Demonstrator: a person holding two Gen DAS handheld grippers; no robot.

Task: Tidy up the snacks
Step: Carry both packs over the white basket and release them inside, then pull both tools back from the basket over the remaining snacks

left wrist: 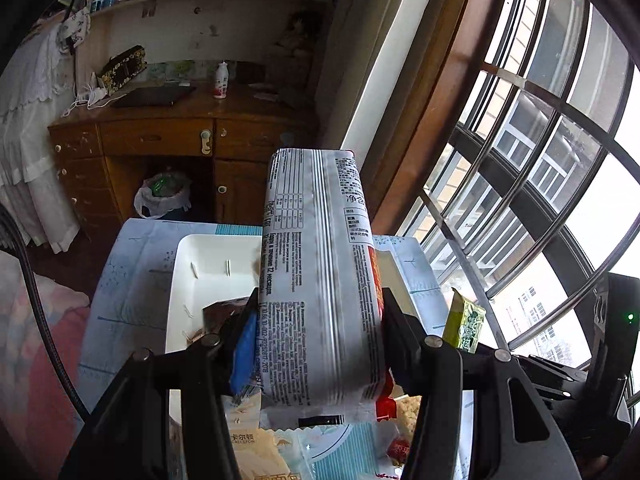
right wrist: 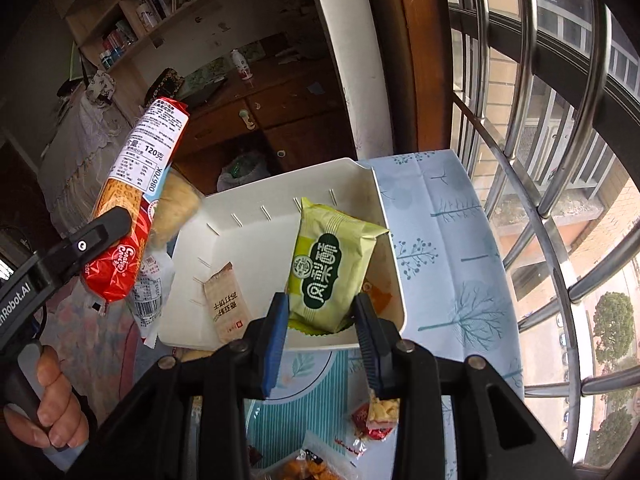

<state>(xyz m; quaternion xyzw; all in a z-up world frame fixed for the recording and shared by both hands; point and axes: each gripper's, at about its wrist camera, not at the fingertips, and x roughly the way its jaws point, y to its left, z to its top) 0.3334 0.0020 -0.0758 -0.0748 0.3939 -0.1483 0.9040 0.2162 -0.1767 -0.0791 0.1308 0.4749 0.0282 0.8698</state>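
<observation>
Over the desk (right wrist: 448,216) with the blue tree-print cover, the left hand-held gripper (left wrist: 318,328) is pinching a long cracker roll (left wrist: 320,280), its fingers pressing both sides of the white printed wrapper; from the right wrist view the same roll (right wrist: 136,196) is hanging in the air to the left of the white bin (right wrist: 280,216), red end downward, tilted. The right hand-held gripper (right wrist: 322,320) is clamping a green pastry packet (right wrist: 332,264) between its blue pads (right wrist: 276,344), holding it just over the near right part of the bin. A small brown biscuit packet (right wrist: 226,304) is lying flat on the bin floor, apart from the green one. More loose snack packs (right wrist: 376,416) are sitting on the desk near the bin's front edge. A person's hand (right wrist: 56,400) is gripping the left handle.
</observation>
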